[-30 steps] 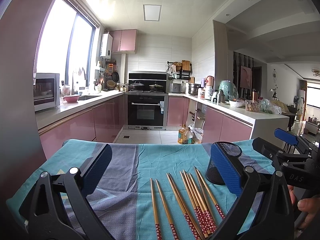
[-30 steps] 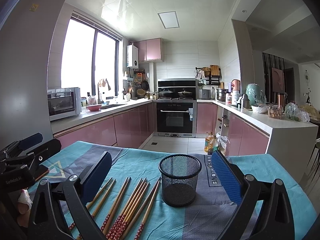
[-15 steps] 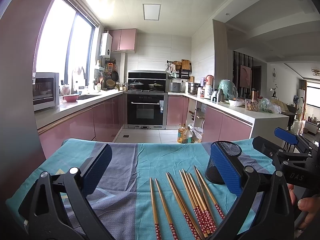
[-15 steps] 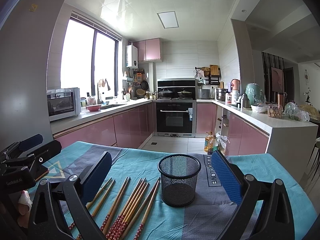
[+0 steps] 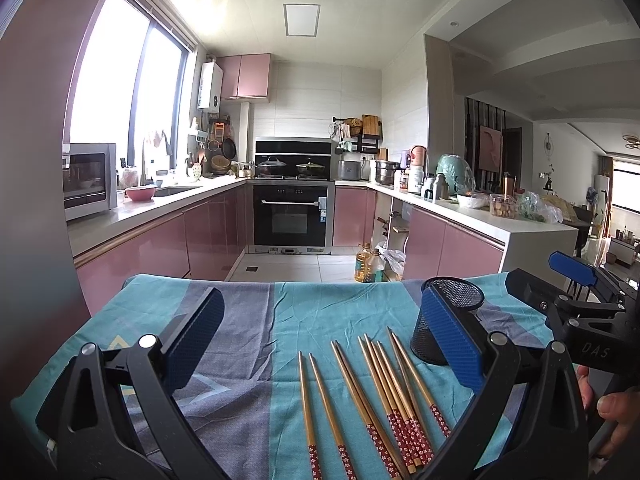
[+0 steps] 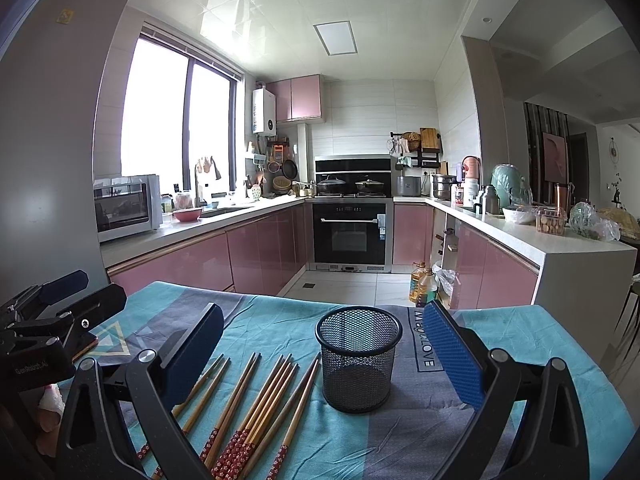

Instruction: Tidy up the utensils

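Left wrist view shows almost nothing changed from a second ago: left gripper (image 5: 320,344) and right gripper (image 6: 332,344) both hover spread and empty, so sorting hasn't begun; ten chopsticks (image 5: 384,400) lie on the cloth (image 5: 240,360) beside one mesh holder (image 6: 357,356).

We see tan chopsticks (image 6: 256,408) with red, white-flowered ends; a black mesh holder (image 6: 357,364); a teal and grey-purple tablecloth (image 5: 280,320); blue gripper pads (image 6: 454,354); glossy pink cabinets (image 6: 256,256) on the far side.
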### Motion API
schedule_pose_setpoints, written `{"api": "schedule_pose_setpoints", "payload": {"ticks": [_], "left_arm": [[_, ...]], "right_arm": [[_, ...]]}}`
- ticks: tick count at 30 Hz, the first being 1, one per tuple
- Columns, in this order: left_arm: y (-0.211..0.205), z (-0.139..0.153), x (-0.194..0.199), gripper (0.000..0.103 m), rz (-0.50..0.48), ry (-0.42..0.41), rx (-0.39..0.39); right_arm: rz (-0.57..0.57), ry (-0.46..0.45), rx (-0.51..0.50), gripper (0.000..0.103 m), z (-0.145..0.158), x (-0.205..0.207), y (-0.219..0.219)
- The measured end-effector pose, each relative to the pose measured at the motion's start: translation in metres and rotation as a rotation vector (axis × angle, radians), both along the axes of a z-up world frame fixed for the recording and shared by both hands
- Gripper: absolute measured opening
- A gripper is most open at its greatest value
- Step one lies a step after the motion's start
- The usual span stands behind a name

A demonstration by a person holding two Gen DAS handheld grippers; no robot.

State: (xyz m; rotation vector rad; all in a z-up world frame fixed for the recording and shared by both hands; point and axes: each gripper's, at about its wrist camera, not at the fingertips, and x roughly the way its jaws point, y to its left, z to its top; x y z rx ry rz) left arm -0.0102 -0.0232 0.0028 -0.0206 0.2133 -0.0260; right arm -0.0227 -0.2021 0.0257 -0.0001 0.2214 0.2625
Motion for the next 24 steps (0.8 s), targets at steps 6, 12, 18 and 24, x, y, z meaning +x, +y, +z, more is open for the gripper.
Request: {"api": "schedule_pose_setpoints", "payload": {"ticks": [6,12,18,24], "left_arm": [[-0.001,-0.002,0.003,0.097,-0.003,0.013,0.0],[0.001,-0.002,0.008,0.097,-0.006,0.03,0.001],[0.008,-0.009,0.018,0.097,-0.012,0.078,0.003],[0.018,-0.029,0.042,0.096,-0.003,0.223,0.042]], "right_arm": [[0.001,0.001,0.002,0.097,0.0,0.001,0.0],[0.003,0.009,0.005,0.097,-0.002,0.003,-0.001],[0.046,0.061,-0.015,0.097,-0.009,0.01,0.005],[0.124,0.222,-0.075,0.086,-0.035,0.028,0.018]]}}
